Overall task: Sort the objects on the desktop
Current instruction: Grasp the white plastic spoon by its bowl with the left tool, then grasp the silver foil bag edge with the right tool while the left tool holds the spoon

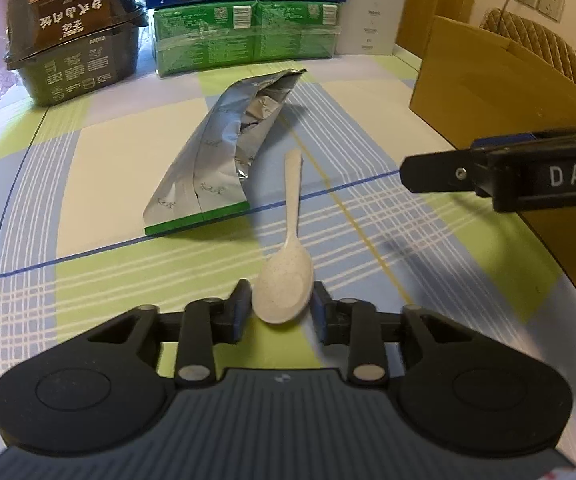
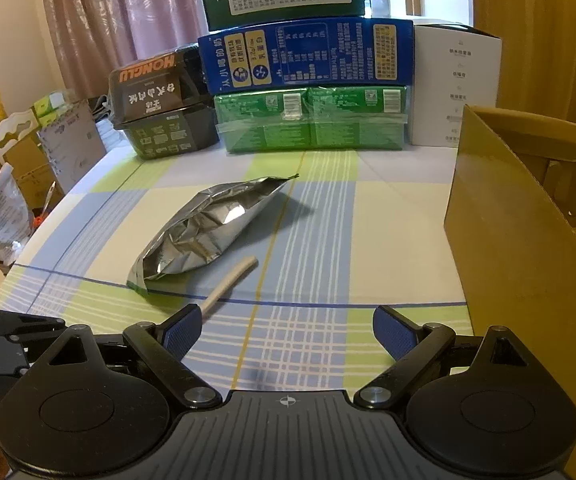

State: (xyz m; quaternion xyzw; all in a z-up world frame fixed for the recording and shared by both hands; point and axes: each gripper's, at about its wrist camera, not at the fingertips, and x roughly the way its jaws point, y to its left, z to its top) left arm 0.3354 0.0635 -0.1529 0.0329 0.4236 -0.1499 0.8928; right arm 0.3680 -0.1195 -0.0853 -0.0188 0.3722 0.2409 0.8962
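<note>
A pale speckled spoon (image 1: 293, 200) lies along the checked tablecloth with its bowl nearest me. My left gripper (image 1: 282, 300) is shut on that bowl, one finger pressed against each side. Just left of the spoon lies a torn-open silver foil bag (image 1: 216, 152) with a green bottom edge. In the right wrist view the foil bag (image 2: 204, 228) and the spoon's handle (image 2: 232, 280) show; the bowl is hidden behind a finger. My right gripper (image 2: 286, 332) hovers open over the cloth, holding nothing, to the right of the spoon.
An open cardboard box (image 2: 520, 220) stands on the right of the table. Along the back stand a black food box (image 2: 160, 112), green cartons (image 2: 312, 120), a blue carton (image 2: 308, 56) and a white box (image 2: 456, 84). Bags and cartons crowd beyond the table's left edge (image 2: 28, 252).
</note>
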